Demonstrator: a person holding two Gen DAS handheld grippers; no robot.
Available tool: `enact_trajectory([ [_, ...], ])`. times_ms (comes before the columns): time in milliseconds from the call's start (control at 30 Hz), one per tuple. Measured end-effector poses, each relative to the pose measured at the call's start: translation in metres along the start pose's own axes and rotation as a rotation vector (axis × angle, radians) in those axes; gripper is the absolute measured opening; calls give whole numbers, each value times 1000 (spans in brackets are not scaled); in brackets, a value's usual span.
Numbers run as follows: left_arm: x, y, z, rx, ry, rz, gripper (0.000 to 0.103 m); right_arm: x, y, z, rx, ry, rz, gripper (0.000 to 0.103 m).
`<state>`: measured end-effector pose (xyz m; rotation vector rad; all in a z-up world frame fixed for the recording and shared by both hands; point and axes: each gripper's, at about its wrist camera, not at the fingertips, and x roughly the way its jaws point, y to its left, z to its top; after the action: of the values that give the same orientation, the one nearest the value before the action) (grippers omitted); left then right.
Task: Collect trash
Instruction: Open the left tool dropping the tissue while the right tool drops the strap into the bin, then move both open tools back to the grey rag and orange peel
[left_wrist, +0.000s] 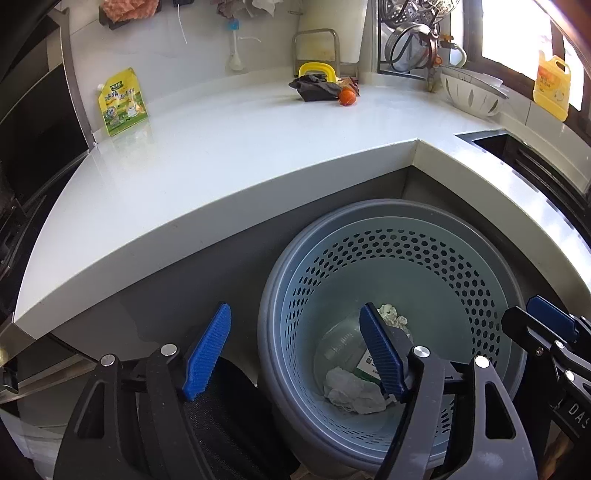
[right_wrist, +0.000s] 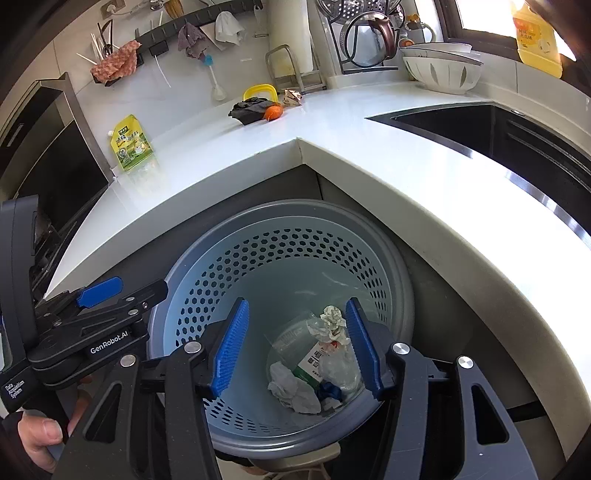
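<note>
A grey-blue perforated bin (left_wrist: 424, 258) (right_wrist: 280, 251) stands on the floor in the counter's inner corner. At its bottom lie crumpled white paper (left_wrist: 351, 391) (right_wrist: 291, 387), a second paper ball (right_wrist: 332, 317) and a clear plastic container with a green label (right_wrist: 314, 363). My left gripper (left_wrist: 295, 321) hovers open over the bin's left rim, holding nothing. My right gripper (right_wrist: 297, 306) hangs open above the bin's mouth, also holding nothing. On the counter remain a yellow-green pouch (left_wrist: 122, 101) (right_wrist: 132, 147), a dark rag (left_wrist: 314, 88) (right_wrist: 247, 109), an orange (left_wrist: 347, 96) (right_wrist: 273, 112) and a crumpled wrapper (right_wrist: 291, 98).
The white L-shaped counter (left_wrist: 221, 155) wraps around the bin. A dark sink (right_wrist: 480, 129) is set into its right arm. A white slotted bowl (left_wrist: 472, 92), a dish rack with a kettle (right_wrist: 373, 33) and a yellow detergent bottle (left_wrist: 552, 86) stand at the back right.
</note>
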<state>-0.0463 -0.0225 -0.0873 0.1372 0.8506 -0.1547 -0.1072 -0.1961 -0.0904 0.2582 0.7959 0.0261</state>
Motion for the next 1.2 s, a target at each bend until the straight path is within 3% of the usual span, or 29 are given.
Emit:
enact_trajectory([
  [333,-15,14,8,-11,-38,13,74,-8,6,12,4,-42,19,55],
  [533,-19,25,24,-40,-57,-24,76,-6,8,34,11,-80,43,59],
  [900,-22,31,84,-40,-119,-102,77,16,2,101,21,-112,74,60],
  [1200,0,31,144,-12,-160,-65,79,48,3,160,-1,-122,67,63],
])
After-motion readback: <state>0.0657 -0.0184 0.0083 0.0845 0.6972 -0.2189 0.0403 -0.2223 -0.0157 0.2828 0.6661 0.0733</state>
